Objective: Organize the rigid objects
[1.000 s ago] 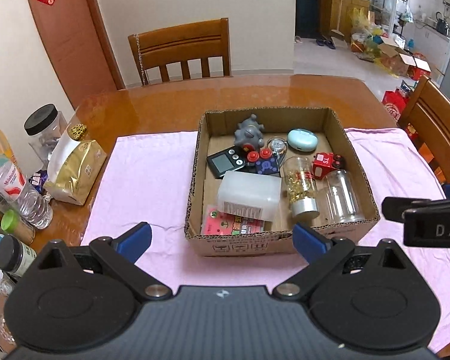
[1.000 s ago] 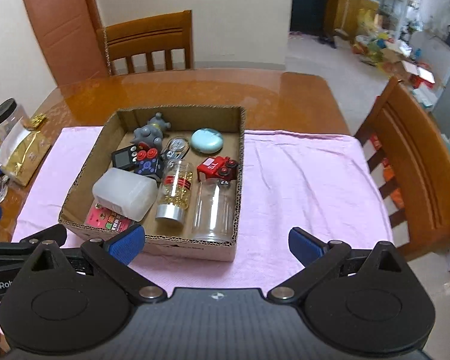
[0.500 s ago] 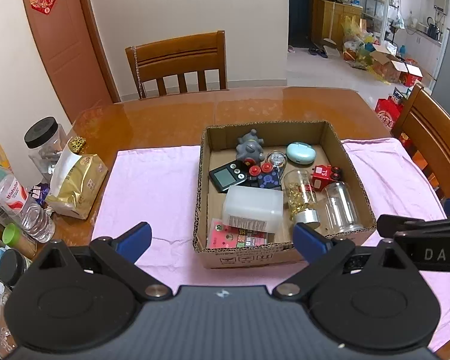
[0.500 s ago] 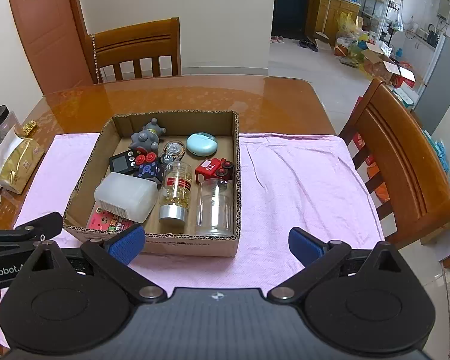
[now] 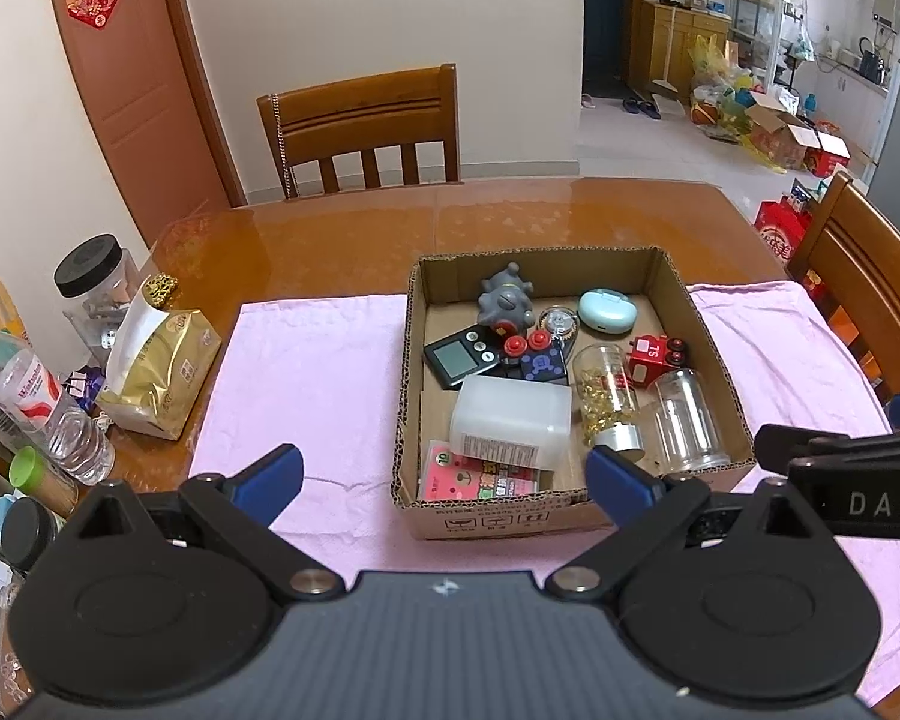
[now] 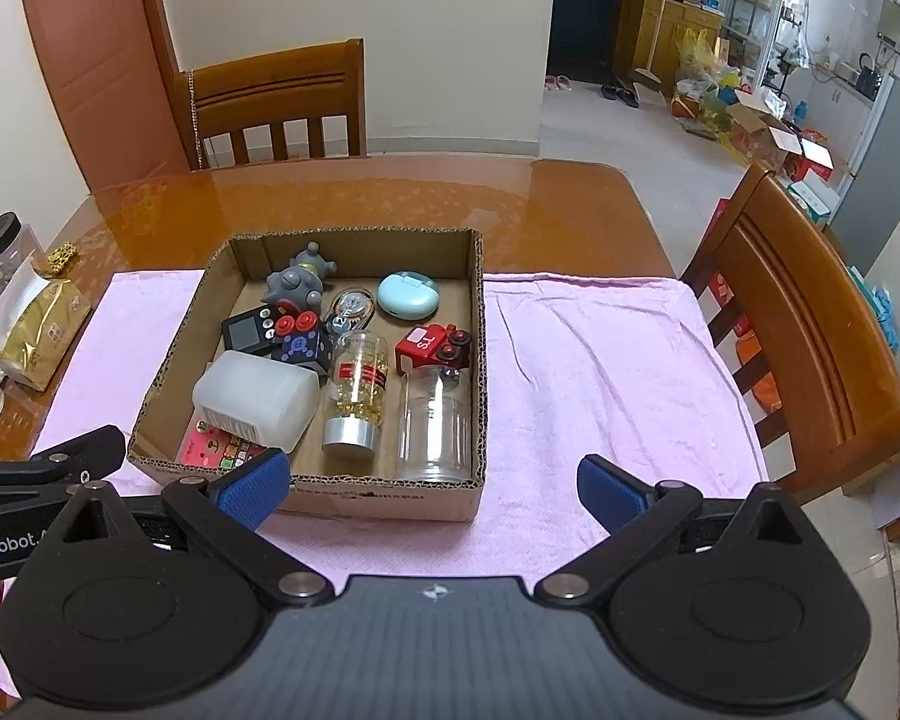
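A cardboard box (image 5: 714,354) (image 6: 479,324) sits on a pink cloth (image 5: 312,372) (image 6: 594,372). It holds several objects: a grey spiky toy (image 5: 504,303) (image 6: 301,283), a teal case (image 5: 607,312) (image 6: 408,296), a black digital scale (image 5: 459,357), a red toy car (image 5: 654,357) (image 6: 432,348), a white plastic container (image 5: 510,423) (image 6: 255,399), a capsule bottle (image 5: 609,402) (image 6: 357,396), an empty clear jar (image 5: 684,420) (image 6: 435,423) and a pink packet (image 5: 477,483). My left gripper (image 5: 444,483) and my right gripper (image 6: 432,489) are open and empty, held before the box's near side.
A gold bag (image 5: 162,360), a black-lidded jar (image 5: 93,282) and water bottles (image 5: 48,408) crowd the table's left edge. Wooden chairs stand at the far side (image 5: 360,126) and at the right (image 6: 810,324). The right gripper's side shows in the left wrist view (image 5: 846,480).
Both grippers have pulled back and risen, so the box looks smaller and farther away. The objects in the box have not moved. Both grippers stay open.
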`<act>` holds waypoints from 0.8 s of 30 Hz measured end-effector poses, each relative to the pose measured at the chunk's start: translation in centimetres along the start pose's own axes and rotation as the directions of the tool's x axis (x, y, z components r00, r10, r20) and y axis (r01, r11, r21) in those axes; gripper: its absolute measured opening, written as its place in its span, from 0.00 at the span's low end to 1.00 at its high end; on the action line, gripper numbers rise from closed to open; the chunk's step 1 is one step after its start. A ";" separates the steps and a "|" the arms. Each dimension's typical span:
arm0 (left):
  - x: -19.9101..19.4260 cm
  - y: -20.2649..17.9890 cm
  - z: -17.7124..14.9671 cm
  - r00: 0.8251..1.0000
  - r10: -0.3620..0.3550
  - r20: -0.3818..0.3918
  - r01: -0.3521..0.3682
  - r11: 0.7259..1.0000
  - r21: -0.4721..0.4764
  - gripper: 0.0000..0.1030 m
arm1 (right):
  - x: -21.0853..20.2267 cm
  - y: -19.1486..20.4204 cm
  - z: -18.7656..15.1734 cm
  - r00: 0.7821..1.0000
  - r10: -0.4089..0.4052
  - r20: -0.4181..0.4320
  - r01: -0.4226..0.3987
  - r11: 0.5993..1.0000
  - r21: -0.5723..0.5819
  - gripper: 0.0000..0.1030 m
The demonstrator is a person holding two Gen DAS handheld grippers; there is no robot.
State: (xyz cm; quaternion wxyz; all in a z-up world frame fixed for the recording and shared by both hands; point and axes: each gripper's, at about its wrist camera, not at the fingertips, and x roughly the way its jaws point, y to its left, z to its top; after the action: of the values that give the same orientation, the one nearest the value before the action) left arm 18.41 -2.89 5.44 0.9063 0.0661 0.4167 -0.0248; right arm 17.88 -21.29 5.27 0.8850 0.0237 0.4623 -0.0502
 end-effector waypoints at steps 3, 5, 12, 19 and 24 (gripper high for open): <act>0.0 0.0 0.2 1.000 0.000 0.000 0.000 1.000 -0.004 0.97 | 0.0 0.0 0.1 1.000 0.002 0.002 -0.002 1.000 -0.001 1.00; 0.0 0.0 0.2 1.000 0.000 -0.001 0.000 1.000 -0.007 0.97 | 0.0 0.0 0.2 1.000 0.003 0.003 -0.003 1.000 -0.002 1.00; 0.1 0.1 0.2 1.000 0.013 -0.005 -0.013 1.000 -0.010 0.97 | 0.0 0.1 0.2 1.000 0.005 0.001 -0.005 1.000 -0.007 1.00; 0.1 0.1 0.2 1.000 0.022 -0.008 -0.022 1.000 -0.010 0.97 | 0.0 0.2 0.2 1.000 0.005 -0.001 -0.005 1.000 -0.011 1.00; 0.0 0.1 0.2 1.000 0.027 -0.009 -0.027 1.000 -0.008 0.97 | 0.0 0.2 0.2 1.000 0.006 -0.001 -0.006 1.000 -0.011 1.00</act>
State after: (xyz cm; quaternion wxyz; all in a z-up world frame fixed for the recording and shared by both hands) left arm 18.60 -2.83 5.56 0.9048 0.0680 0.4201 -0.0107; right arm 18.07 -21.07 5.34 0.8852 0.0200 0.4627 -0.0450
